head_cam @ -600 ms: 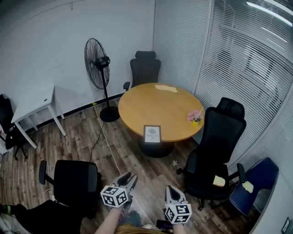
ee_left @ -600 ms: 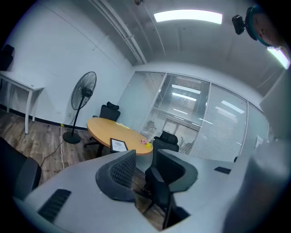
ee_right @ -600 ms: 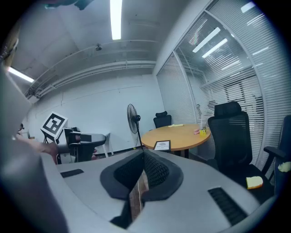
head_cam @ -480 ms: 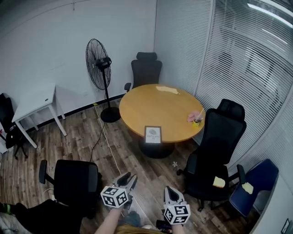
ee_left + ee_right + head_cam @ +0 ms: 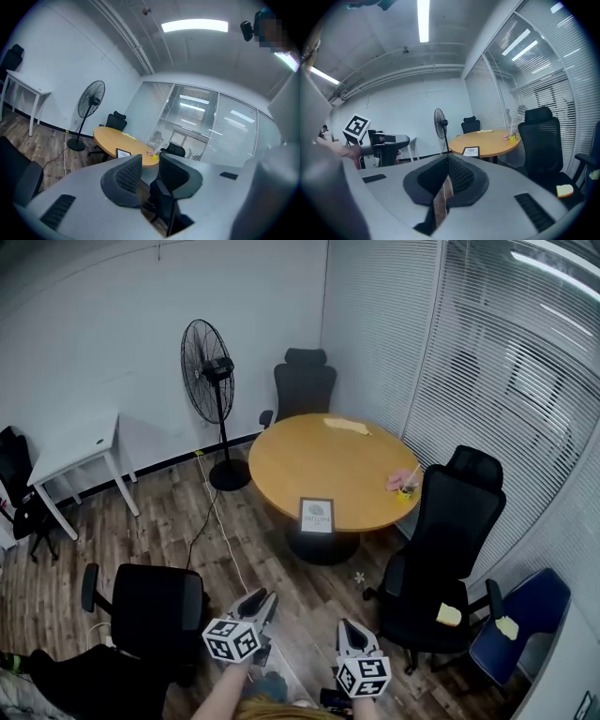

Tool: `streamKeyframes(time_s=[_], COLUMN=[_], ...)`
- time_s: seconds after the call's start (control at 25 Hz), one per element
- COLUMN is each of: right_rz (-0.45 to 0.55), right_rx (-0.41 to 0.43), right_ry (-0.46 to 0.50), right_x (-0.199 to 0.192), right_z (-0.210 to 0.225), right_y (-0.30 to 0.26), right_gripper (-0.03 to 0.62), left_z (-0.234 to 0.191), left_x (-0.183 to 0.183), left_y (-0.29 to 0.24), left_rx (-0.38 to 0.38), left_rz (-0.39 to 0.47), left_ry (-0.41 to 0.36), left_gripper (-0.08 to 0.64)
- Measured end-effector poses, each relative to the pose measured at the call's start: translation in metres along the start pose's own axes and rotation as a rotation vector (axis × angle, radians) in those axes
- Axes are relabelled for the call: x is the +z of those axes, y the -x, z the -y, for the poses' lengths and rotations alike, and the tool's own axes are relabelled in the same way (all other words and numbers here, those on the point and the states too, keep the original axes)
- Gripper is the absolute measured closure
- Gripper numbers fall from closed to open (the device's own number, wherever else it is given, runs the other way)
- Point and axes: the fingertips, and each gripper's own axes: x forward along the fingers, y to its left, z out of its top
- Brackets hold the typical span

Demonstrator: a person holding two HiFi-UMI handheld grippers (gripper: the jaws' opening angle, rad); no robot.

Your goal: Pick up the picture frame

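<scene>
The picture frame (image 5: 317, 515) is dark-rimmed with a white print and stands upright at the near edge of the round wooden table (image 5: 309, 460). It appears small in the left gripper view (image 5: 123, 153) and in the right gripper view (image 5: 471, 151). Both grippers are low in the head view, far short of the table, above the wood floor. My left gripper (image 5: 260, 600) (image 5: 150, 161) has its jaws a little apart with nothing between them. My right gripper (image 5: 346, 627) (image 5: 448, 161) is shut and empty, its jaws almost touching.
Black office chairs stand right of the table (image 5: 455, 521), behind it (image 5: 302, 381) and near my left gripper (image 5: 155, 610). A standing fan (image 5: 208, 371) with a floor cable is at the left, beside a white desk (image 5: 80, 451). A yellow cup (image 5: 403, 490) and papers (image 5: 342, 424) lie on the table.
The views have drifted slightly, and the table and frame sit a touch further right in the head view. Both grippers hold the same jaw positions and have hardly moved.
</scene>
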Motion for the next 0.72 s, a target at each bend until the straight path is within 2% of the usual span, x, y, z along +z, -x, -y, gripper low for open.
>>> streamKeyframes(time_s=[0.12,0.24,0.36,0.56,0.72], right_rz=[-0.002,-0.005,-0.012,-0.028,-0.034], right_rx=[0.0,-0.01,-0.022,-0.028,-0.035], right_ry=[0.003,-0.002,-0.002,-0.004,-0.01], right_x=[0.002,-0.001,-0.003,-0.003,0.002], right_z=[0.003,0.012,0.024,0.048,0.071], right_y=[-0.001,-0.003,-0.011,-0.05,-0.1], right_gripper=[0.58,0.58,0.58,0.58,0.58], left_z=[-0.002,-0.007,-0.006,-0.02,-0.041], left_x=[-0.003,-0.007,-0.005,-0.005,0.004], left_y=[-0.006,-0.016,-0.028,-0.076,-0.125], left_rx=[0.003,0.008,-0.008,-0.019,-0.031], left_rz=[-0.012,-0.02,-0.001,-0.04,-0.063], left_ry=[0.018,0.032,0.011,0.001,-0.036], left_gripper=[0.426,0.47,0.458,0.45,0.44])
